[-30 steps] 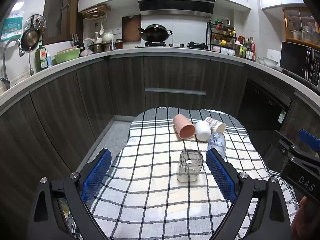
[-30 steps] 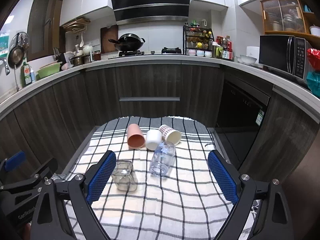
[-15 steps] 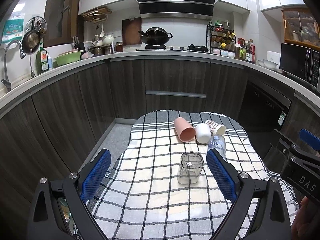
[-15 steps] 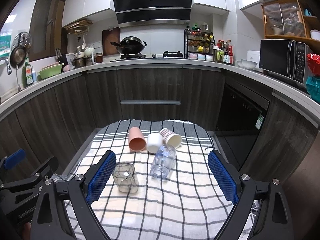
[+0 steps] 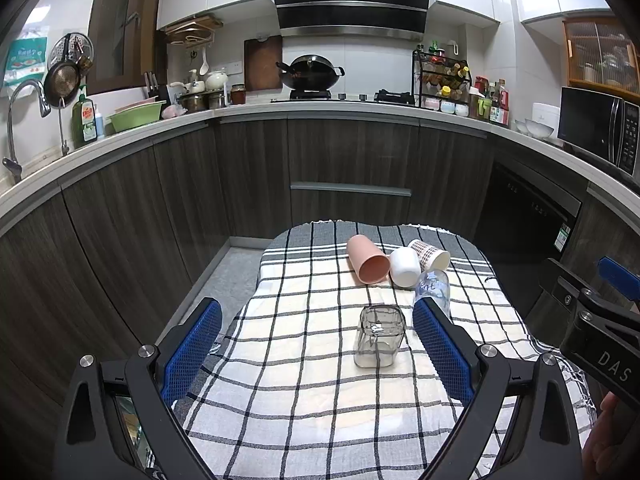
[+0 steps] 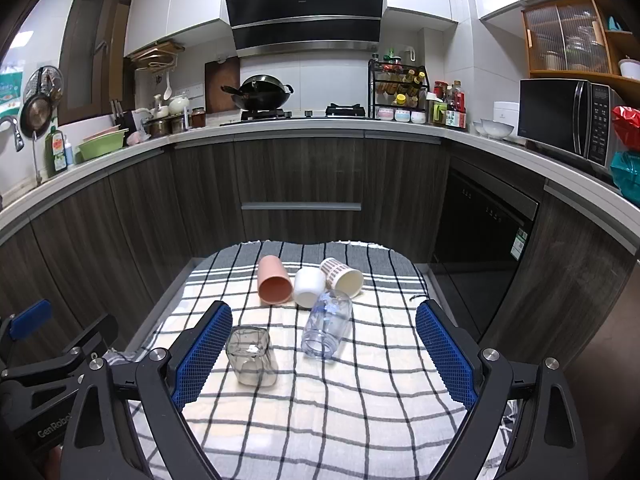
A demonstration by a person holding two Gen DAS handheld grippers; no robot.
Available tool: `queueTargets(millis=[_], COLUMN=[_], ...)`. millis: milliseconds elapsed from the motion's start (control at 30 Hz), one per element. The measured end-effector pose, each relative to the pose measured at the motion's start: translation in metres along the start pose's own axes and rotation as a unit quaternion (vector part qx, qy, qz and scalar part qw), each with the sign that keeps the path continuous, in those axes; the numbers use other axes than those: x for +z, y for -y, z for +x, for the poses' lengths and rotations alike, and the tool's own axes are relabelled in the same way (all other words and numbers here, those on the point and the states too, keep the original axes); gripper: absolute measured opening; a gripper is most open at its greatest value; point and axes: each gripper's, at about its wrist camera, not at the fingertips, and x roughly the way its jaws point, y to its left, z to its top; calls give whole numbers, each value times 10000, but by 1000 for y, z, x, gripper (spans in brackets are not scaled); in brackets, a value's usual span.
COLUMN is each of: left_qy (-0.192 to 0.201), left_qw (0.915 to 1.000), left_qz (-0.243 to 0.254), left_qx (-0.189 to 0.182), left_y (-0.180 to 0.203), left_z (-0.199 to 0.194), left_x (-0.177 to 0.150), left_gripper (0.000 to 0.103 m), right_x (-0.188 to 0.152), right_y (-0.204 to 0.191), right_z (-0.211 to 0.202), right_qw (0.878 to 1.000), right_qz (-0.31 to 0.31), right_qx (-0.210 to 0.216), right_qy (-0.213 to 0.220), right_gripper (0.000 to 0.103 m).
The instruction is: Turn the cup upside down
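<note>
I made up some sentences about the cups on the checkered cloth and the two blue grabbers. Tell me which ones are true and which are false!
1. The pink cup lies on its side. True.
2. The left gripper is squeezing the square glass cup. False: its jaws are wide open and hold nothing; the glass stands on the checkered cloth.
3. The white cup lies between the pink cup and the patterned paper cup. True.
4. The clear plastic cup stands straight up. False: it lies on its side.
5. The right gripper is open. True.
</note>
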Motion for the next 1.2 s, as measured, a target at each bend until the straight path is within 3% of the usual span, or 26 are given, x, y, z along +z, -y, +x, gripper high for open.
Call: queueTargets(millis=[1200], left_qy=[-89], left_qw=[9999], left_qz=[-34], left_qx=[-113], left_y=[4], left_z=[0], left_x=[-5], left_gripper=[103], right_x=[-1], right_y=[-2], right_z=[-2], right_qw=[10000], right_qz=[19], right_qx=[4], right_qy=[-32], right_gripper=[93])
